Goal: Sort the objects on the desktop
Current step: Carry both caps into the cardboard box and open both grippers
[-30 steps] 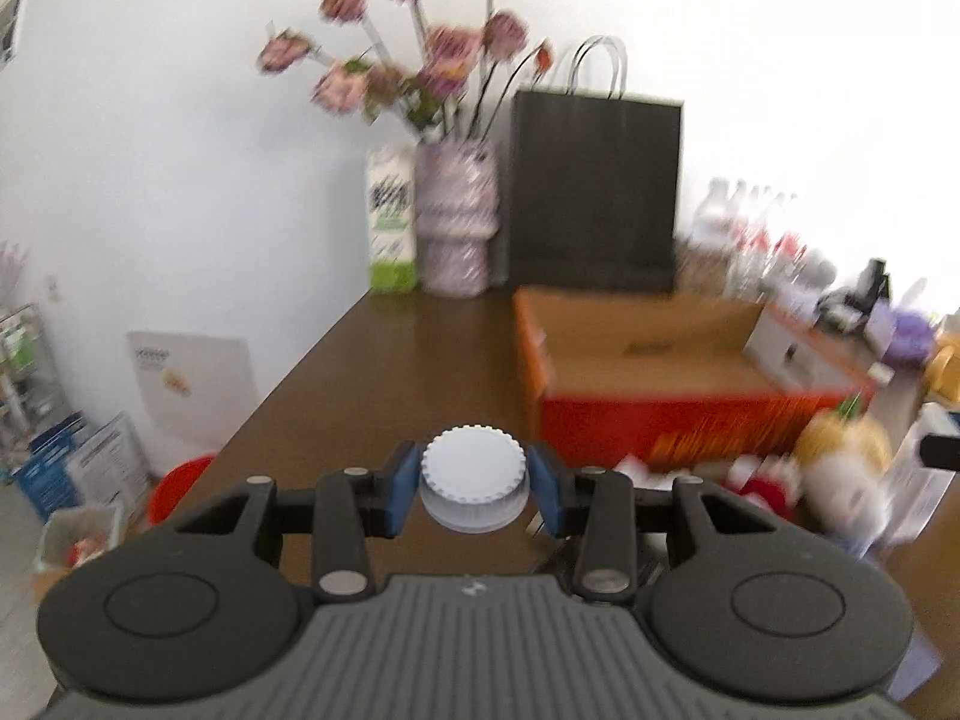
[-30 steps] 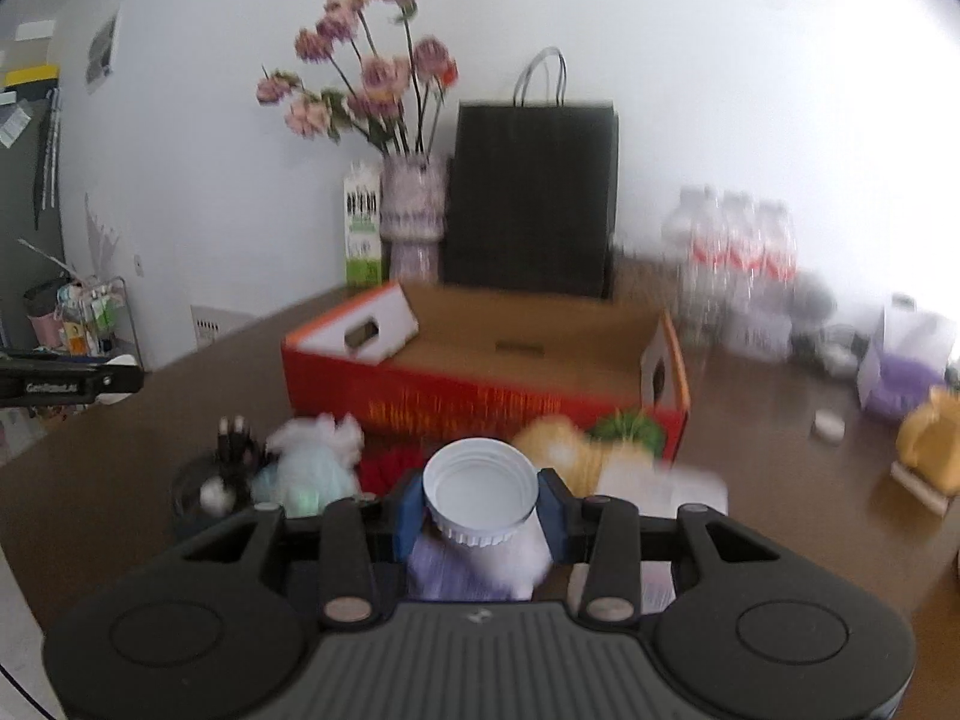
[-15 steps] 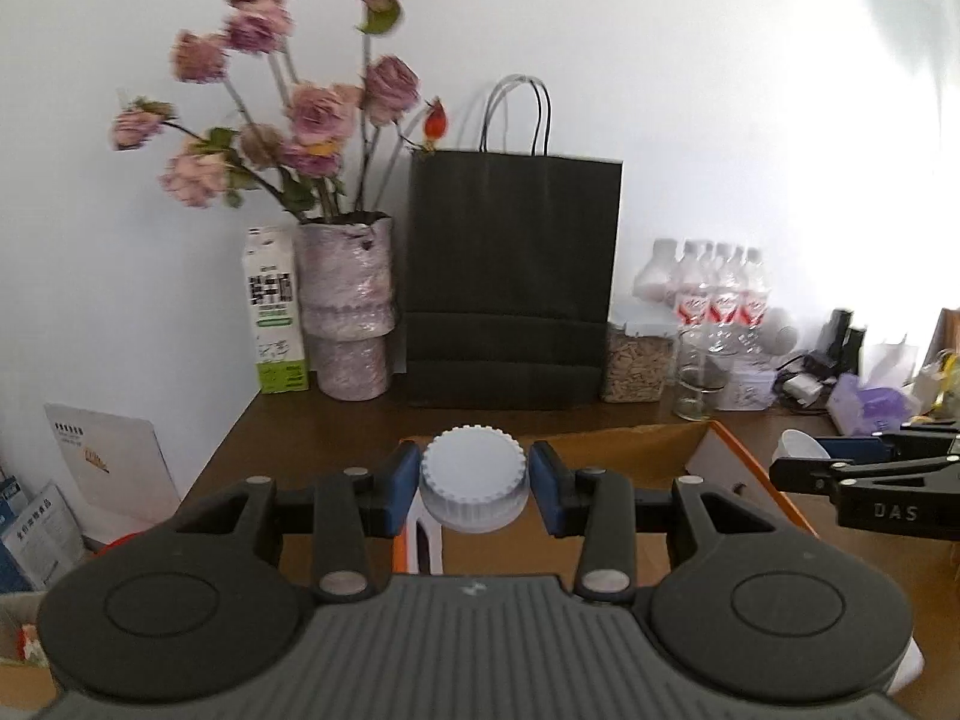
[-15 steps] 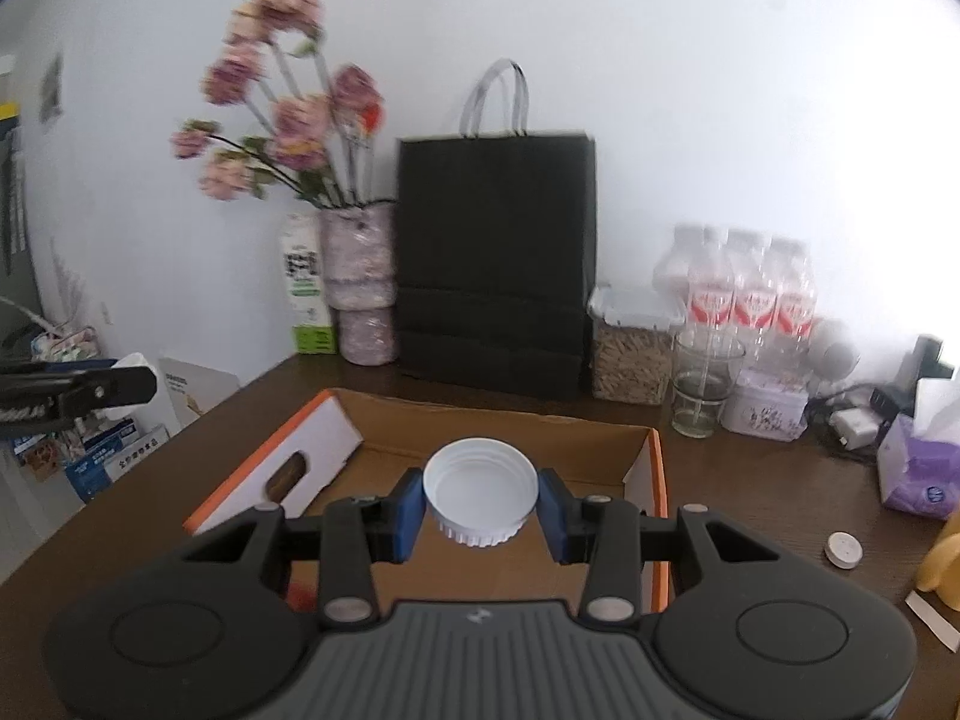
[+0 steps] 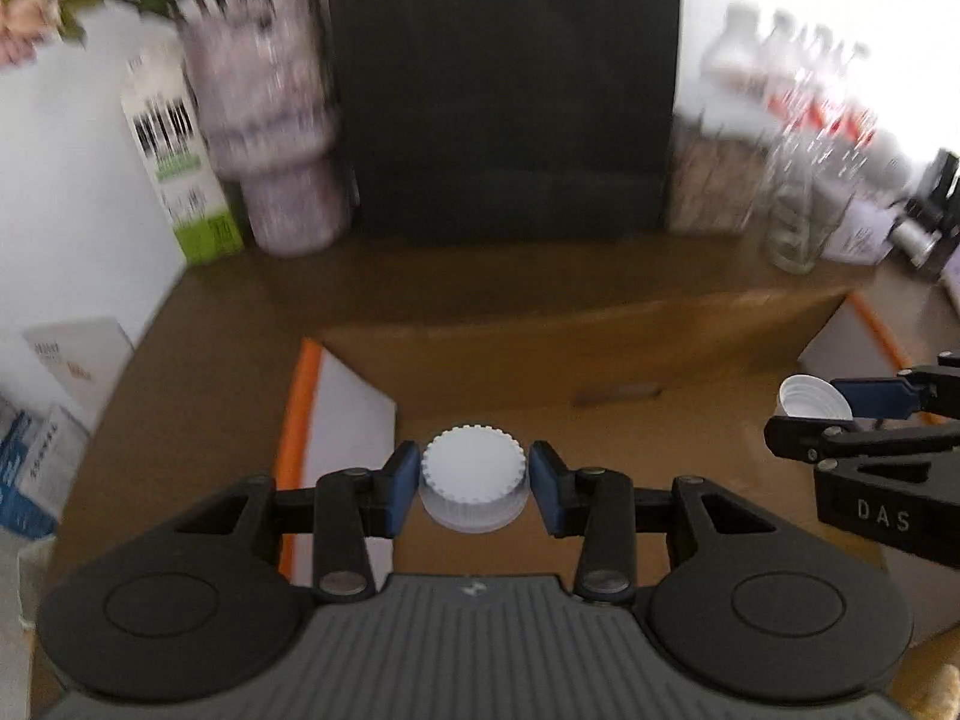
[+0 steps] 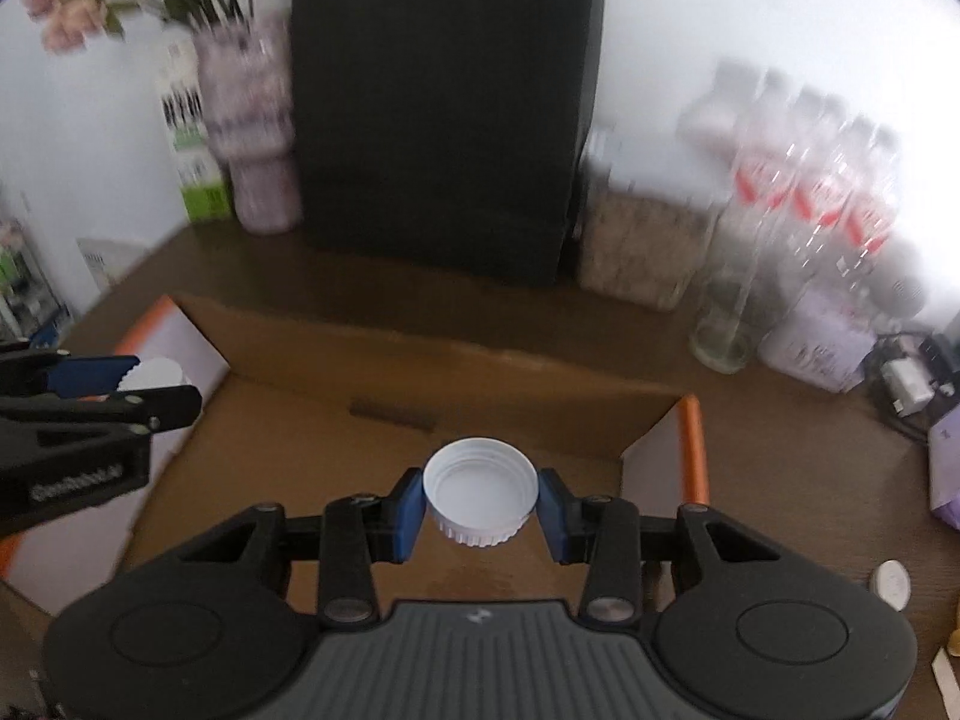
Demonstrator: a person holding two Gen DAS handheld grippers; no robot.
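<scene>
My left gripper (image 5: 473, 480) is shut on a white bottle cap (image 5: 473, 479), ridged top facing up, held over the left part of an open cardboard box (image 5: 600, 348) with orange edges. My right gripper (image 6: 479, 501) is shut on a second white cap (image 6: 479, 491), hollow side up, above the same box (image 6: 420, 384) toward its right end. Each gripper shows in the other's view: the right gripper (image 5: 816, 405) with its cap at the right edge, the left gripper (image 6: 144, 381) with its cap at the left edge. The box floor looks bare.
Behind the box stand a black paper bag (image 5: 504, 90), a vase of pink flowers (image 5: 270, 138), a milk carton (image 5: 180, 168), a grain jar (image 6: 642, 246), a glass (image 6: 726, 324) and several water bottles (image 6: 828, 180). A small white disc (image 6: 891, 583) lies on the brown table at the right.
Both grippers, caps still held, swept away from the table's clutter, moved over the open box and tilted down. The bag and vase now loom closer.
</scene>
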